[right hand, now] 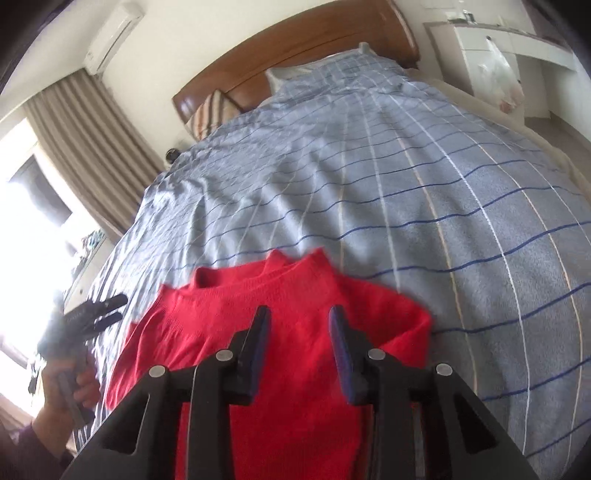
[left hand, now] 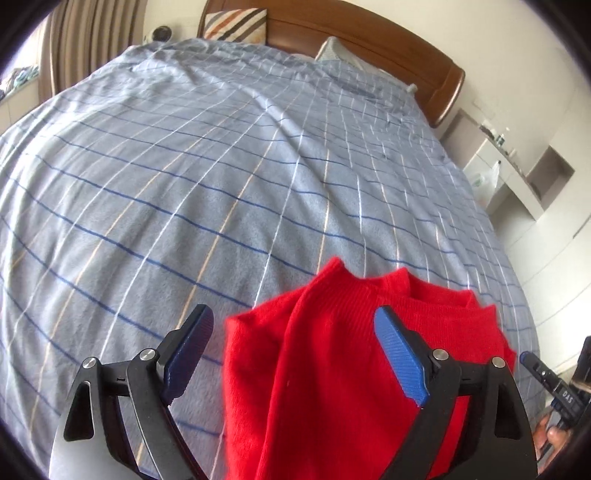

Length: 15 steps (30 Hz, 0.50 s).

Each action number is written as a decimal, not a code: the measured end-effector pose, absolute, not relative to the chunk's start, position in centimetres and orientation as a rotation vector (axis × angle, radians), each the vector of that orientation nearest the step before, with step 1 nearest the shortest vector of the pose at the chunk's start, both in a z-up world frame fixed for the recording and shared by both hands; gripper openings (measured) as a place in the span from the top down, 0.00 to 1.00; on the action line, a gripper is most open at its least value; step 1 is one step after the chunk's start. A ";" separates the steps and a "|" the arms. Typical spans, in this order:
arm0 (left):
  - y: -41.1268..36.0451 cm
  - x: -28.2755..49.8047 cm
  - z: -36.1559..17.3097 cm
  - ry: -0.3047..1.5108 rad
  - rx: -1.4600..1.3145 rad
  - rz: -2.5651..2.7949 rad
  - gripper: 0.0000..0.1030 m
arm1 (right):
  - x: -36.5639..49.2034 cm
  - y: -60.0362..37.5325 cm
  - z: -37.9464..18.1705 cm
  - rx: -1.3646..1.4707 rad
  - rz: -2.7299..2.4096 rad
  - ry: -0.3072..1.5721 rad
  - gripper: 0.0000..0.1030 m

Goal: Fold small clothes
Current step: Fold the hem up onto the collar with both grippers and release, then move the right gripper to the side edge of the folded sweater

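Note:
A small red knit sweater (left hand: 325, 354) lies on the blue checked bedspread (left hand: 221, 177), collar away from me, sleeves folded in over the body. My left gripper (left hand: 295, 325) is open above its left part, holding nothing. In the right wrist view the sweater (right hand: 288, 325) lies below my right gripper (right hand: 299, 314), which is open with a narrower gap and empty, over the sweater's middle. The left gripper (right hand: 114, 308) also shows at the left edge of that view, in a hand. The right gripper (left hand: 543, 369) shows at the right edge of the left wrist view.
The bedspread (right hand: 406, 184) covers a large bed with a wooden headboard (left hand: 369, 40) and pillows (left hand: 236, 24). Curtains (right hand: 85, 136) and a bright window are on the left. White shelves (left hand: 517, 166) with a plastic bag stand right of the bed.

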<state>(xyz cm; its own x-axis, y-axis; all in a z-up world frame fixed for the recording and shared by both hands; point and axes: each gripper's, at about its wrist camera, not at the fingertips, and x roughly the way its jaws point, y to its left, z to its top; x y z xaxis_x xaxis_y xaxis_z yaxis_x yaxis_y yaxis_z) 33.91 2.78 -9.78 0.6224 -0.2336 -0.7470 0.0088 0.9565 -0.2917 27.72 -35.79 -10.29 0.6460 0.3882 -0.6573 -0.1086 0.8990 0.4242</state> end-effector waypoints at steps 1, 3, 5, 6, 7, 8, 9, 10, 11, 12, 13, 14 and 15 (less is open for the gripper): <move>2.7 32.7 -9.6 0.893 -0.240 -0.149 0.12 | 26.4 -35.0 -10.4 0.341 0.328 0.846 0.67; 2.2 29.8 -9.8 0.904 -0.170 -0.171 0.11 | 24.3 -33.8 -11.4 0.282 0.353 0.898 0.61; 1.7 26.2 -10.3 0.924 -0.091 -0.189 0.11 | 22.3 -33.4 -13.5 0.216 0.325 0.981 0.58; 1.5 24.5 -10.6 0.931 -0.052 -0.196 0.11 | 21.2 -33.6 -14.5 0.192 0.297 1.019 0.58; 1.3 22.7 -10.8 0.932 -0.018 -0.198 0.10 | 19.9 -33.9 -15.0 0.173 0.266 1.026 0.60; 1.2 20.9 -11.0 0.928 0.011 -0.199 0.10 | 18.4 -34.2 -14.9 0.162 0.244 1.005 0.61; 1.1 19.2 -11.3 0.922 0.035 -0.199 0.09 | 17.0 -34.3 -14.5 0.147 0.210 0.984 0.61; 1.0 17.7 -11.4 0.910 0.053 -0.197 0.07 | 15.4 -34.3 -14.0 0.129 0.170 0.962 0.61; 0.9 16.2 -11.7 0.893 0.066 -0.191 0.06 | 13.9 -34.2 -13.4 0.135 0.161 0.934 0.61; 0.9 15.3 -11.8 0.878 0.072 -0.185 0.05 | 12.8 -34.1 -12.8 0.149 0.164 0.911 0.61; 0.8 14.5 -12.1 0.866 0.074 -0.181 0.05 | 11.6 -33.7 -12.3 0.157 0.162 0.890 0.59; 0.6 14.1 -12.5 0.856 0.075 -0.175 0.04 | 10.8 -33.3 -12.0 0.157 0.160 0.873 0.57; 0.3 13.9 -13.0 0.844 0.078 -0.166 0.04 | 10.2 -32.7 -12.0 0.155 0.165 0.861 0.53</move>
<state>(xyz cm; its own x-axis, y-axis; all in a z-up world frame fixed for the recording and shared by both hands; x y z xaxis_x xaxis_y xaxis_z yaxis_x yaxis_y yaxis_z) 13.93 0.31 -12.98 0.6525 -0.1154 -0.7489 0.1771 0.9842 0.0027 10.24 -32.70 -11.98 0.6404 0.2062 -0.7398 -0.0812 0.9761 0.2017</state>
